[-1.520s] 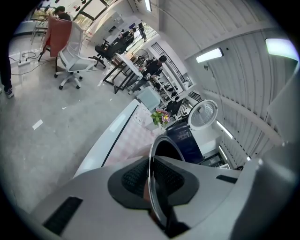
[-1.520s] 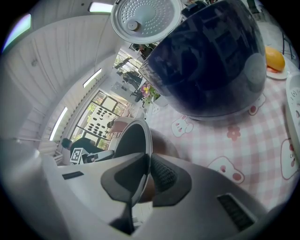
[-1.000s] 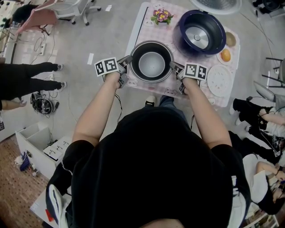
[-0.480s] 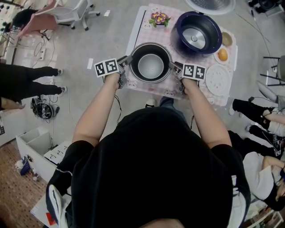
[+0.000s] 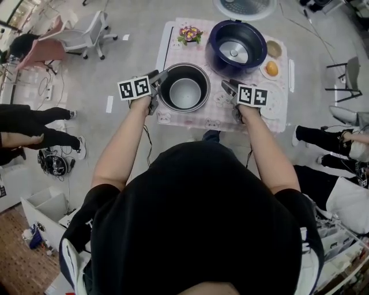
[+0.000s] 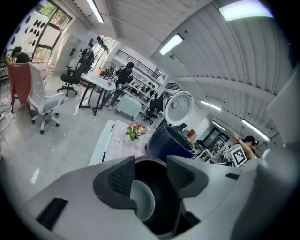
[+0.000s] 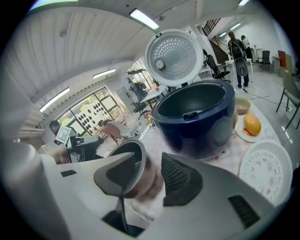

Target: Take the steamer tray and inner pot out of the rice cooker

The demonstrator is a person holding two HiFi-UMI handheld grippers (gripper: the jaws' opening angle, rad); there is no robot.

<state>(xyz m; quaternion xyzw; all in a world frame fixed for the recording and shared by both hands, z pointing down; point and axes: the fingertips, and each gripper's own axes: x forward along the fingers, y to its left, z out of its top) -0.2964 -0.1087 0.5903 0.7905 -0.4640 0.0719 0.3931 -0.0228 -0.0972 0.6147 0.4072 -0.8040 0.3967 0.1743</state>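
- Left gripper [image 5: 155,90] released, jaws just spread wide, nothing pinched; pot rim visible in the gap, pads clear of it.
- Right gripper [image 5: 232,97] likewise let go, jaws just spread, empty and apart from the pot.
- Inner pot [image 5: 184,91] upright on the tablecloth [image 5: 173,43], already out of the rice cooker [image 5: 237,50], towards the table's near left corner.
- Steamer tray [image 7: 268,171] flat on the cloth at the right, near the right gripper.
- Likely slip: catching the rim with a left jaw while backing away, dragging or tipping the pot towards the near edge.
- Second hazard: sweeping the right gripper into the steamer tray or the dish with the orange [image 5: 271,68] on that crowded side.
- Small table under pink checked cloth, flowers [image 5: 189,34] at the back, cooker lid [image 5: 245,7] raised.
- Grey floor, office chairs [image 5: 86,31], cables, seated people at both sides.
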